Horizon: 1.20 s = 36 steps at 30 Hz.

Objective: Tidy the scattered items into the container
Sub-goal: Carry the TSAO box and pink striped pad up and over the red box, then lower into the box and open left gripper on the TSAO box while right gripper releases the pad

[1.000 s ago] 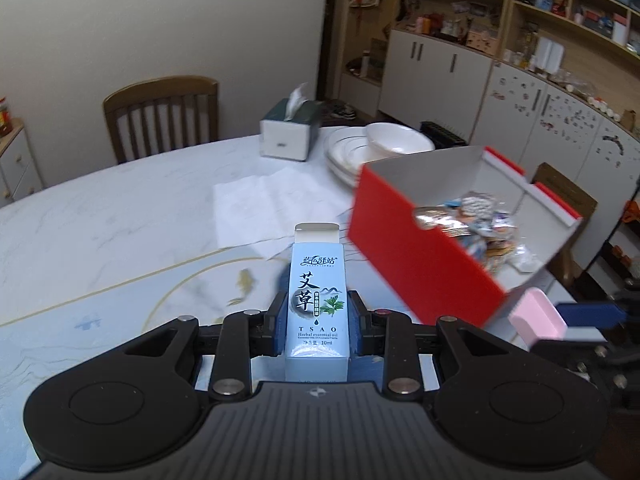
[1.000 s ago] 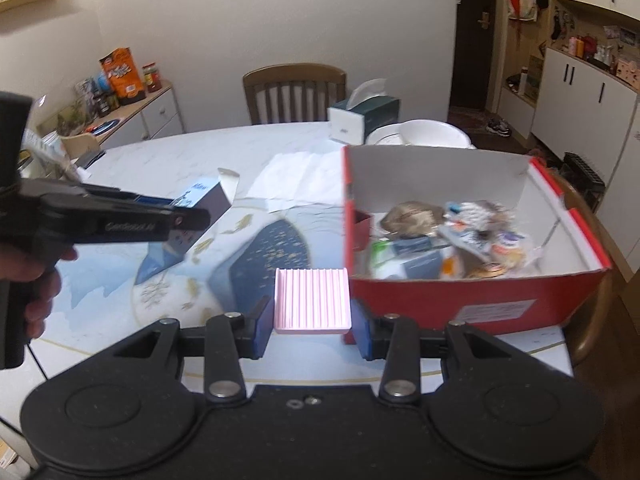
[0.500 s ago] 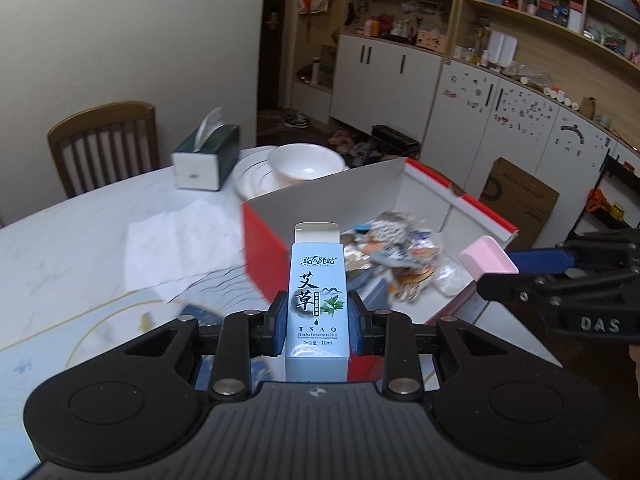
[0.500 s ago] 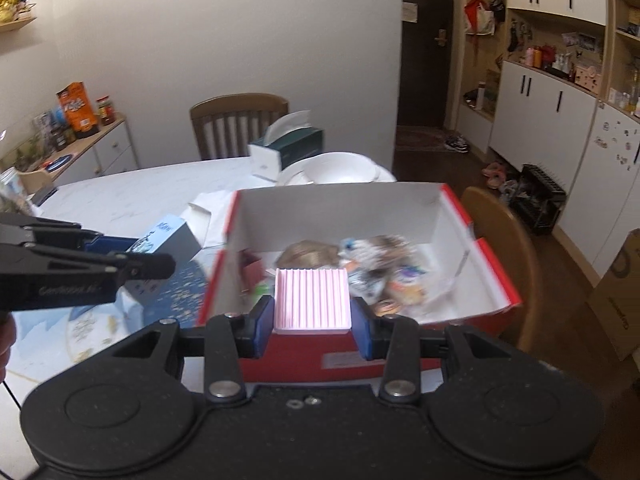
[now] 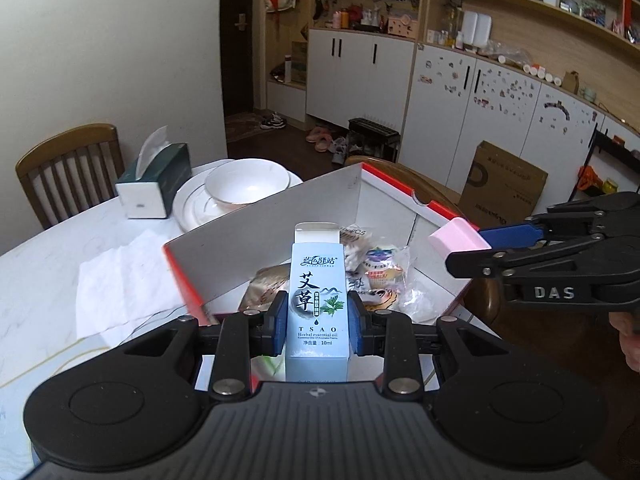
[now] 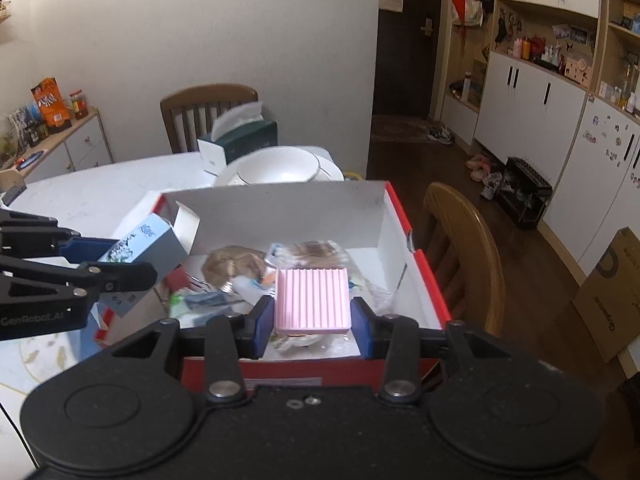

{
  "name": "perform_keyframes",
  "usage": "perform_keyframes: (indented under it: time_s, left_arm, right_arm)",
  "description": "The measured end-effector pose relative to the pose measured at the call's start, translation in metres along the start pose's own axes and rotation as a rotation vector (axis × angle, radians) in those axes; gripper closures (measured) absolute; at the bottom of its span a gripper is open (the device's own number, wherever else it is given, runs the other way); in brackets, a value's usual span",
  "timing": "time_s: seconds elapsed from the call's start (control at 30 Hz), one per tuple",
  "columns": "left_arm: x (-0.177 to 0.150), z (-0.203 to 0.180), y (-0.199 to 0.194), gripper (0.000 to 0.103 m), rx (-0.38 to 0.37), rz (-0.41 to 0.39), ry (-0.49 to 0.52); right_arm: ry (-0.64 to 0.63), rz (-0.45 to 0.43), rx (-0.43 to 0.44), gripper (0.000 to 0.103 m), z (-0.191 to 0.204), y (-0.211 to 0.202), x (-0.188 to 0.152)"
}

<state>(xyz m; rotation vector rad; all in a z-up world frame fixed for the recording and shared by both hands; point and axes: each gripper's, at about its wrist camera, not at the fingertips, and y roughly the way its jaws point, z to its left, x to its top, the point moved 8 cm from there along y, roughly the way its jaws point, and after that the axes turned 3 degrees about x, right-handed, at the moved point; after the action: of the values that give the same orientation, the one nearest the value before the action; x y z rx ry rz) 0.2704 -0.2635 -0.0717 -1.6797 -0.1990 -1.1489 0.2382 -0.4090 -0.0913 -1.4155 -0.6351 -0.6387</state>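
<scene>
My left gripper (image 5: 318, 328) is shut on a light blue essential-oil carton (image 5: 318, 300), held upright above the near corner of the red cardboard box (image 5: 188, 280). The box has white inner walls and holds several wrapped snacks and packets (image 6: 240, 272). My right gripper (image 6: 312, 320) is shut on a pink ribbed block (image 6: 311, 300) and holds it over the box's front edge (image 6: 280, 372). In the left wrist view the pink block (image 5: 458, 236) hangs over the box's right rim. In the right wrist view the blue carton (image 6: 144, 248) sits over the box's left corner.
A white bowl on stacked plates (image 5: 246, 186) and a green tissue box (image 5: 154, 188) stand behind the red box. White paper napkins (image 5: 120, 280) lie on the marble table to its left. Wooden chairs (image 6: 460, 248) stand at the table's edge.
Both grippers have moved over the red box with their items still held. The box now fills the middle of both views and the blue carton has come over its left corner.
</scene>
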Motion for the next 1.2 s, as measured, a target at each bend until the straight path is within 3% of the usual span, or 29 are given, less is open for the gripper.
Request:
perform_keyframes:
  time_s: [0.4, 0.97, 1.2]
  left_arm:
    - [0.004, -0.01, 0.059, 0.075, 0.009, 0.117, 0.012]
    - [0.015, -0.005, 0.115, 0.075, 0.079, 0.181, 0.038]
    - [0.013, -0.005, 0.125, 0.075, 0.06, 0.184, 0.048]
  right_arm:
    - [-0.029, 0.101, -0.012, 0.063, -0.028, 0.049, -0.006]
    - [-0.088, 0.212, 0.043, 0.064, -0.025, 0.096, -0.014]
    - [-0.106, 0.238, 0.059, 0.064, -0.022, 0.11, -0.016]
